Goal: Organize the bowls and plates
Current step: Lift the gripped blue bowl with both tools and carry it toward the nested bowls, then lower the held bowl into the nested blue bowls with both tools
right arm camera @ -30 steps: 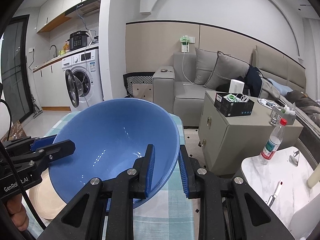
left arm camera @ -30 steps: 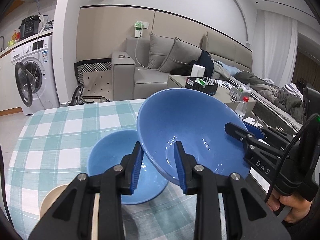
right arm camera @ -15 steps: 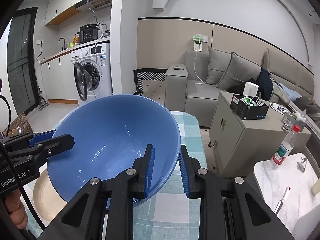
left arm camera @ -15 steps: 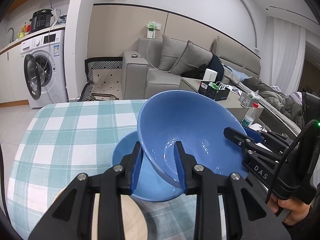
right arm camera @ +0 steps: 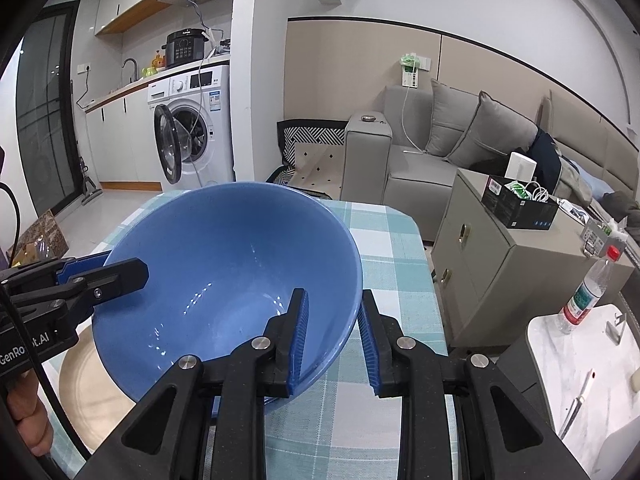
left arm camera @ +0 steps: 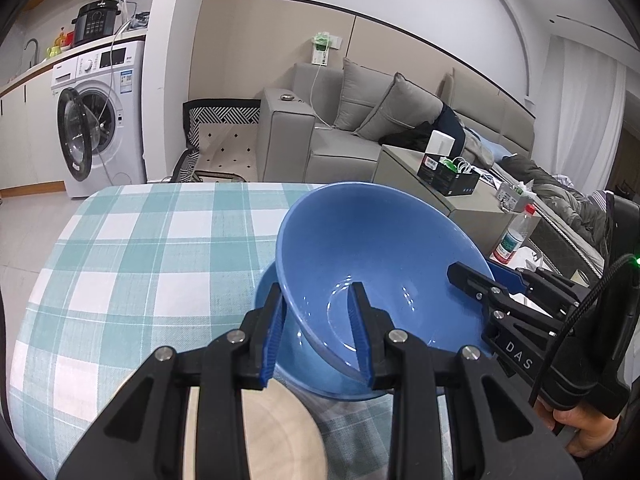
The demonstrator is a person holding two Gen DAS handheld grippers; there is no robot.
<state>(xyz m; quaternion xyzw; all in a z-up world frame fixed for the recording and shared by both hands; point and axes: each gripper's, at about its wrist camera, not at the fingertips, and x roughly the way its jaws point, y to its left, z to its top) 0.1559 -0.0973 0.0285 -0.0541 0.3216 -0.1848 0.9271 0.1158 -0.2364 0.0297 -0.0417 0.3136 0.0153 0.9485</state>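
Holding one large blue bowl (left arm camera: pixel 384 264) between two tools above the checked worktop (left arm camera: pixel 132 248).

The left tool (left arm camera: pixel 316 334) is clenched on the bowl's near-left rim, one pad inside and one outside; the right tool (right arm camera: pixel 332 338) is clamped the same way on the opposite rim. The bowl hangs tilted, its mouth turned toward the left camera, directly over a second blue bowl (left arm camera: pixel 266 300) that sits on the cloth. A beige plate (left arm camera: pixel 256 432) lies just beside that lower bowl, nearer the person, whose hand (left arm camera: pixel 580 436) shows gripping the right tool's handle.
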